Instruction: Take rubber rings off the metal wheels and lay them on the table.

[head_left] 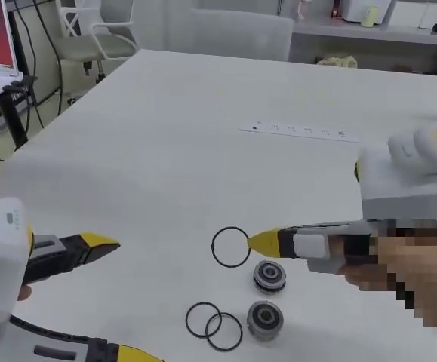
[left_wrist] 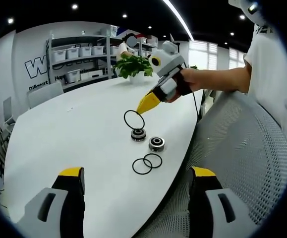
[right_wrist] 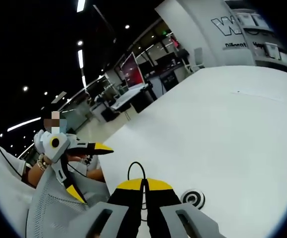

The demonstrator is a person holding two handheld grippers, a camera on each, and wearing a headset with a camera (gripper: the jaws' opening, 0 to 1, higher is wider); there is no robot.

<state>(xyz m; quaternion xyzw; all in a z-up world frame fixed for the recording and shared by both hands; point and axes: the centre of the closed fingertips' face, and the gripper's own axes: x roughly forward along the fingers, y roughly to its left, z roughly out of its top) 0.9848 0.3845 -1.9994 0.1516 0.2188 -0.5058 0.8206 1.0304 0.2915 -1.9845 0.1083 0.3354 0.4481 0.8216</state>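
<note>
Head view: my right gripper (head_left: 252,243) pinches a black rubber ring (head_left: 213,247) just beside the metal wheels (head_left: 269,275). I'd carry it clear of them and lower it flat onto bare table (head_left: 203,136) near the two laid rings (head_left: 187,319), then let go.

Left gripper view: my left gripper (left_wrist: 137,174) gapes wide and holds nothing.

Right gripper view: the jaws are pressed together on the ring and hide part of its loop. I can't tell whether the wheels carry more rubber.

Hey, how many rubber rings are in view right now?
3. One ring is pinched in the right gripper, beside the farther wheel; two overlapping rings lie on the table left of the nearer wheel. Wheels may carry more.
</note>
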